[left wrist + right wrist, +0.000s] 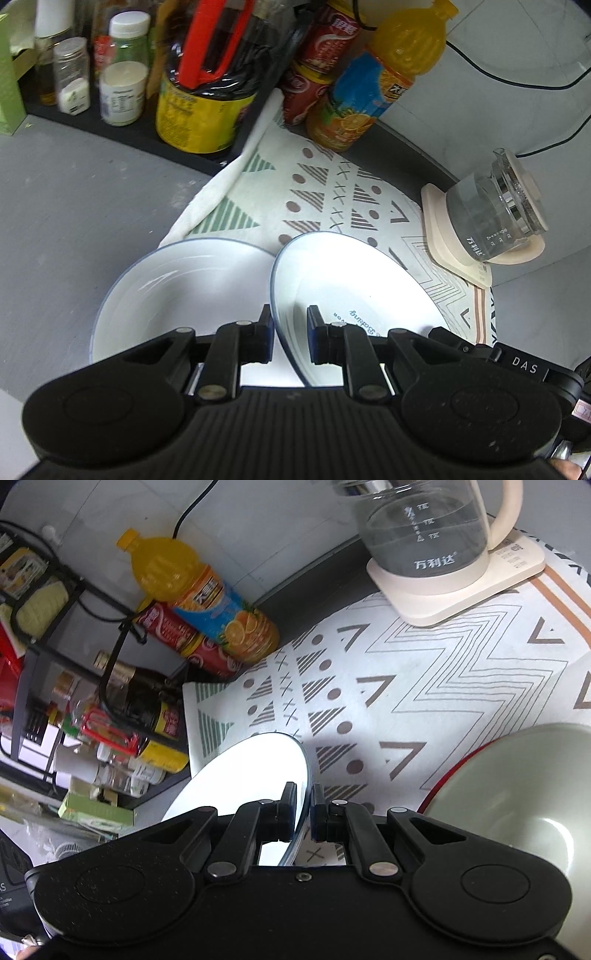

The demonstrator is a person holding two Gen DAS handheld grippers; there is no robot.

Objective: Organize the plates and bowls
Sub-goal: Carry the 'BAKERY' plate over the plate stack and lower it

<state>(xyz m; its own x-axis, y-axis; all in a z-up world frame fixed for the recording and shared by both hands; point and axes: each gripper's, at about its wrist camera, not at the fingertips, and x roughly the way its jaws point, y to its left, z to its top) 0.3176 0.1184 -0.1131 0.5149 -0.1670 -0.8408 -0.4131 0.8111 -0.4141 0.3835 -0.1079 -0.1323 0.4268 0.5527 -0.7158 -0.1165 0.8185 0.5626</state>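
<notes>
Both claws are clamped on crockery right now. Left gripper (290,325) has its jaws pinched across the near rim of a white plate with printed lettering (354,291), blue edge showing, and the plate is tilted up off the surface. Beside it, on the left and touching or overlapping at the rim, lies a second white plate (177,288), resting partly on the grey counter (74,206) and partly on the patterned mat (325,192).

Over on the right wrist view, the right gripper (303,805) is squeezed tight on the thin edge of a white blue-rimmed plate (255,771), holding it steeply tilted, almost edge-on to the camera, above the mat (424,686). Whether this is one of the two plates from the left view cannot be told. Just to the right, a pale green bowl with a red rim (517,794) fills the corner of the frame.

Now the surroundings. That mat is white with triangles, dots, crosses and zigzags, spread over the grey counter. At its far edge, against the wall, stand an orange juice bottle (391,74) and red cans (317,66). A glass kettle on a cream base (487,221) sits at the mat's far right corner, a black cable trailing along the wall behind it. To the left, a black rack (55,635) is crowded with a dark sauce bottle with a red handle (210,77), spice jars (122,70) and a green box (96,808).
</notes>
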